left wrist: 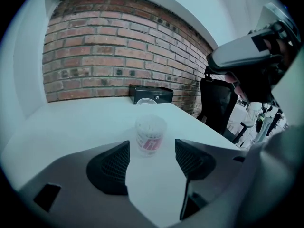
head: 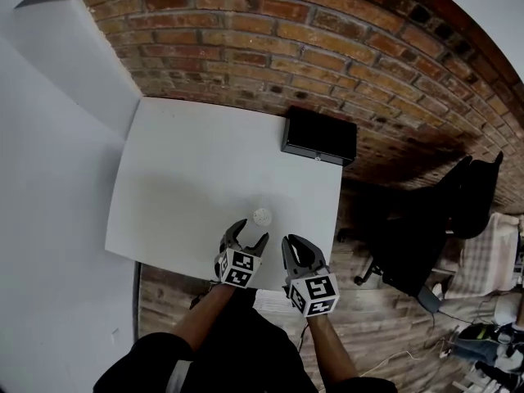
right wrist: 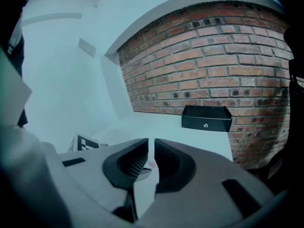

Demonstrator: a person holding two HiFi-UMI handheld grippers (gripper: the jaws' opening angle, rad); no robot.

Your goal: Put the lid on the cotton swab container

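The cotton swab container [head: 262,216] is a small clear tub with a pink label [left wrist: 150,135], standing upright near the table's front edge. Its top looks white from above; I cannot tell whether a lid sits on it. My left gripper [head: 252,232] is open, its jaws wide on either side of the tub's near face [left wrist: 152,147], and the pads are not touching it. My right gripper [head: 292,244] hangs just right of the tub, shut with nothing between its jaws [right wrist: 151,144]. A small clear round piece [left wrist: 146,101] lies farther back on the table.
A black box [head: 319,136] stands at the white table's [head: 188,178] back right corner against the brick wall [head: 327,47]. A black office chair [head: 426,228] stands on the floor to the right. White walls close off the left side.
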